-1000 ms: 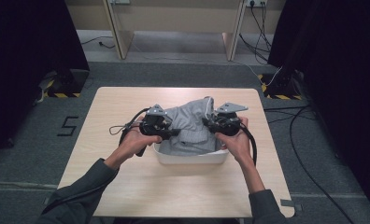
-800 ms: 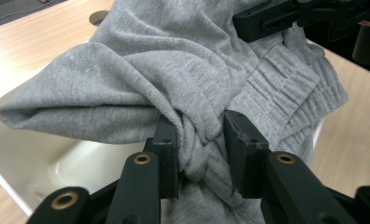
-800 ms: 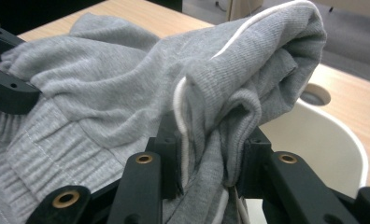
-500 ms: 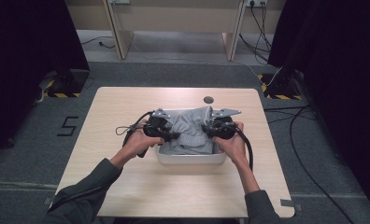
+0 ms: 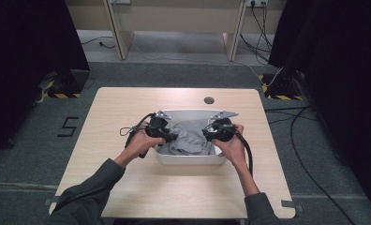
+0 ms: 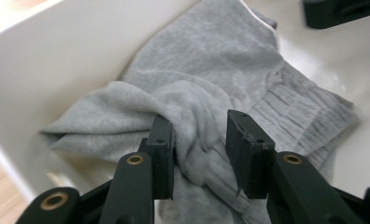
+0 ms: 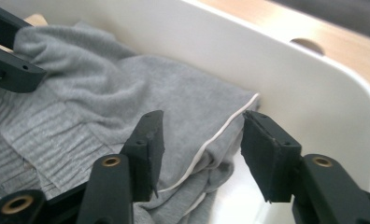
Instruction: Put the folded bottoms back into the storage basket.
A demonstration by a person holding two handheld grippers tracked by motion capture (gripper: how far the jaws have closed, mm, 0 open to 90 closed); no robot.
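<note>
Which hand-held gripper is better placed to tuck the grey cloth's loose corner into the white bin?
Right hand-held gripper, probably: its jaws stand open right over the grey cloth corner with white piping, by the bin wall.

My left gripper and right gripper face each other — both reaching inward, jaws parted, forearms angled in.

The white tub has tall walls all around, so a gripper can only go in from the top. The grey cloth covers most of its floor. The table around the tub is open.
</note>
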